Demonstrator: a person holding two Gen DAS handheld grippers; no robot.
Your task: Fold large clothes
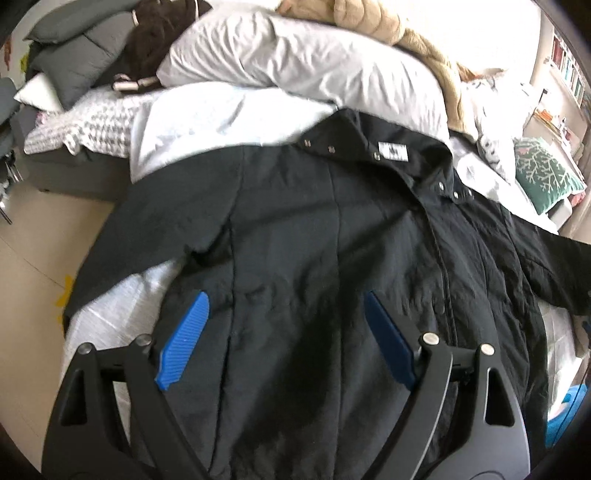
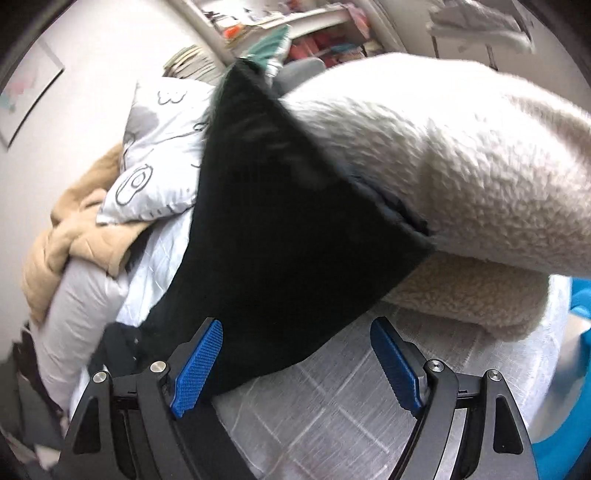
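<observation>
Two grippers: both in view, each with blue ribbed pads on black linkage arms.
Left gripper (image 1: 284, 306): jaws spread wide, nothing between the pads; it hangs over the body of the black jacket (image 1: 314, 240), tilted downward.
Left pads (image 1: 184, 339): apart from the cloth as far as can be told; contact is unclear.
Right gripper (image 2: 295, 332): jaws spread wide and empty; the left pad (image 2: 197, 369) sits just beside the edge of a black sleeve (image 2: 280, 229). Touching or not cannot be told through the blur.
Jacket position: lies face up and spread across a bed, collar toward the pillows, white label (image 1: 392, 151) showing inside the neck, snap studs along the placket.
Sleeves: one reaches toward the left edge of the bed, one runs off to the right in the left wrist view.
Bed cover (image 2: 332, 406): pale grey with a thin white check, under the jacket.
Cream fleece (image 2: 461, 155): a bulky roll lying over the far end of the black sleeve.
Far end: grey pillow (image 1: 295, 62), tan blanket (image 1: 388, 26), printed cushion (image 2: 162, 147).
Right side: green cushion (image 1: 546, 173) with a white branch pattern, shelves behind.
</observation>
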